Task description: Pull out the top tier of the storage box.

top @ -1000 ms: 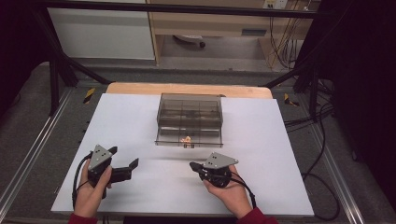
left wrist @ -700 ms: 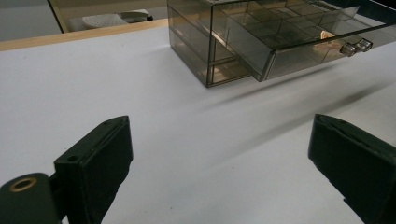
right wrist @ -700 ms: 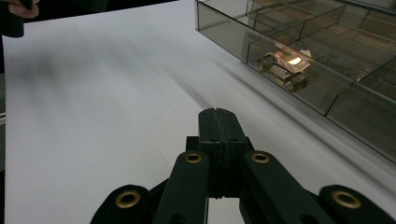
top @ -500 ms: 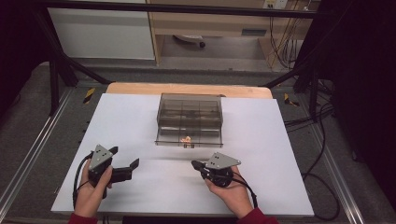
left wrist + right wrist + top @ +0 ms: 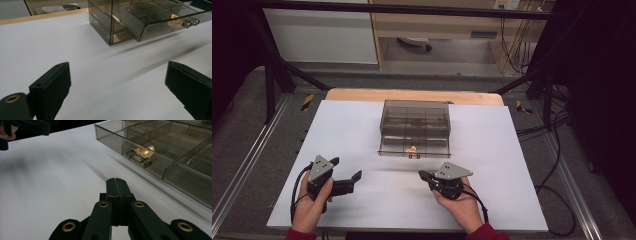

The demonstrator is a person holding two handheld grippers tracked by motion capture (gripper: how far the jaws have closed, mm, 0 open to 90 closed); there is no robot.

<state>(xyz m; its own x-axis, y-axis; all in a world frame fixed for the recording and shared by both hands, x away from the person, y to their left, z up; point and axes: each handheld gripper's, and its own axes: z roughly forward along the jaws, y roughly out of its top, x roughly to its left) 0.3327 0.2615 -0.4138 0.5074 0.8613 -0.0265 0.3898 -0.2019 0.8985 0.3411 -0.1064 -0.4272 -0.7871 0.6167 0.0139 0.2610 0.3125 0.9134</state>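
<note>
Smoked-plastic drawer cabinet (image 5: pixel 414 125) stands on the white table (image 5: pixel 362 130) toward its far side, about midway across, well ahead of both hands. Its walls are see-through and dark-tinted, and the inside is split by thin dividers into a grid of small compartments. One drawer (image 5: pixel 413 145) is drawn out toward the person; in the left gripper view it juts from the cabinet body with two small clear knobs (image 5: pixel 190 23) on its front. In one of the front compartments of that drawer lies a small orange-and-tan object (image 5: pixel 141 153), too small and blurred to name; the compartments around it look bare as far as the tint allows. No brand, label or writing can be read on the cabinet, the table or the tools. Left gripper (image 5: pixel 346 175) rests near the table's near edge on the person's left, held in the left hand (image 5: pixel 309 207), its jaws standing wide apart with bare table between them. Right gripper (image 5: pixel 424 175) sits near the middle of the near edge in the right hand (image 5: pixel 462 207), pointing leftward, its two jaws pressed together with nothing between them. Both grippers are well apart from the cabinet.
</note>
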